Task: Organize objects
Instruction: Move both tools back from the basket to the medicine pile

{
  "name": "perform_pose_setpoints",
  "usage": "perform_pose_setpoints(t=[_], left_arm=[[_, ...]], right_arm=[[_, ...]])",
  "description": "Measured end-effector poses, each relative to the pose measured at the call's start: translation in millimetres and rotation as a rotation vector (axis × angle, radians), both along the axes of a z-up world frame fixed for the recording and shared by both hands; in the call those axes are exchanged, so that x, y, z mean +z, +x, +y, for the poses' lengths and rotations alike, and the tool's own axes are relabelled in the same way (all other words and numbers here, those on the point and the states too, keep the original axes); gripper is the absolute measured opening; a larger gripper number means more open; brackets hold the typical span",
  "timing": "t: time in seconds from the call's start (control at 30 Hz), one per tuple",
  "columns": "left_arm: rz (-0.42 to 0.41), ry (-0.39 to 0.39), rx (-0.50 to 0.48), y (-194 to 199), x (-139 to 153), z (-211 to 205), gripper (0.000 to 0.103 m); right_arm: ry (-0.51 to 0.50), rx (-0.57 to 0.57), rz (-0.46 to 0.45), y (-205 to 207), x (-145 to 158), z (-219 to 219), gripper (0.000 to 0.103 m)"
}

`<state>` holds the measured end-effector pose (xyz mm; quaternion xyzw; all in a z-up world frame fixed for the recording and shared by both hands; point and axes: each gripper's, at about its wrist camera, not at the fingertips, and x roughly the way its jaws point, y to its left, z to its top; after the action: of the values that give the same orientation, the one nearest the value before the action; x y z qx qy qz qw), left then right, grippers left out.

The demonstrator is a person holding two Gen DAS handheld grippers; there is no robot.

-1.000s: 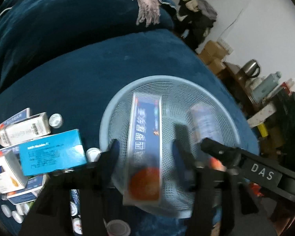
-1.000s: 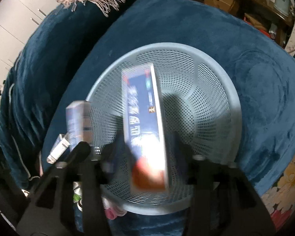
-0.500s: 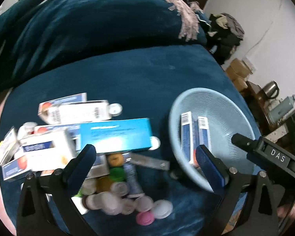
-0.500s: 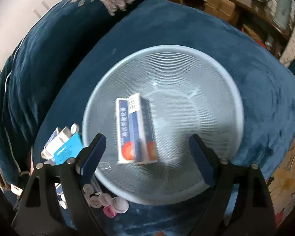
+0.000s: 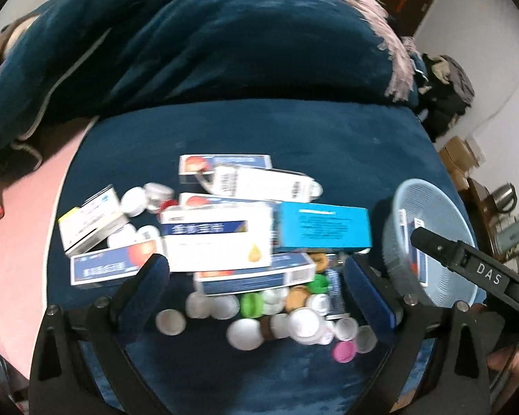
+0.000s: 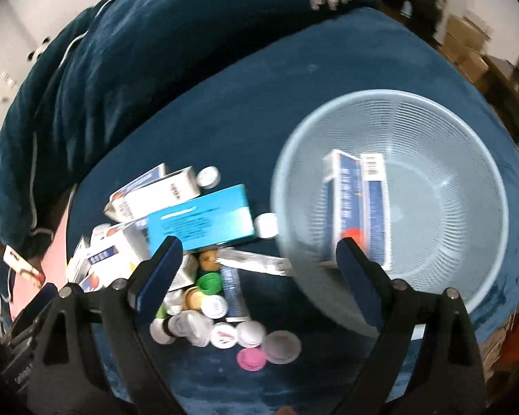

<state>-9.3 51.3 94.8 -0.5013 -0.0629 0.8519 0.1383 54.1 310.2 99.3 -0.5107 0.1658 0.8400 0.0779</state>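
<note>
Left wrist view: left gripper point(image 5: 259, 283) with fingers spread wide and empty, above a heap of medicine boxes point(image 5: 218, 242) and small round bottle caps point(image 5: 276, 318) on dark blue velvet upholstery point(image 5: 259, 131). Right wrist view: right gripper point(image 6: 256, 269), its jaws having just been opening, holds nothing; two blue-and-white cartons point(image 6: 358, 204) lie inside the pale blue mesh plastic basket point(image 6: 467, 173), right of the heap.

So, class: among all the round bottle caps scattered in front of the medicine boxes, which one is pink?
The pink cap, lying at the pile's near edge beside a clear cap; the other caps are white, green or tan.
</note>
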Motion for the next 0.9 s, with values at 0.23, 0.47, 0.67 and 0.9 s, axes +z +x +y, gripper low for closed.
perform_pose_setpoints(t=[0.23,0.47,0.67,0.9], left_arm=[[-0.045,0.006,0.081,-7,-26,-54,0.102],[-0.058,-0.018,0.179,-5,-51,-97,0.102],[-0.056,-0.015,0.251,5,-60,-133,0.102],[-0.102,0.010,0.284,11,-83,-157,0.102]], right_arm=[[0.061,0.187,0.022,-17,-7,-54,0.103],[0.193,0.431,0.072,-37,-20,-123,0.103],[0.281,0.653,0.075,-45,-35,-172,0.103],[0.394,0.918,0.057,-50,-56,-225,0.103]])
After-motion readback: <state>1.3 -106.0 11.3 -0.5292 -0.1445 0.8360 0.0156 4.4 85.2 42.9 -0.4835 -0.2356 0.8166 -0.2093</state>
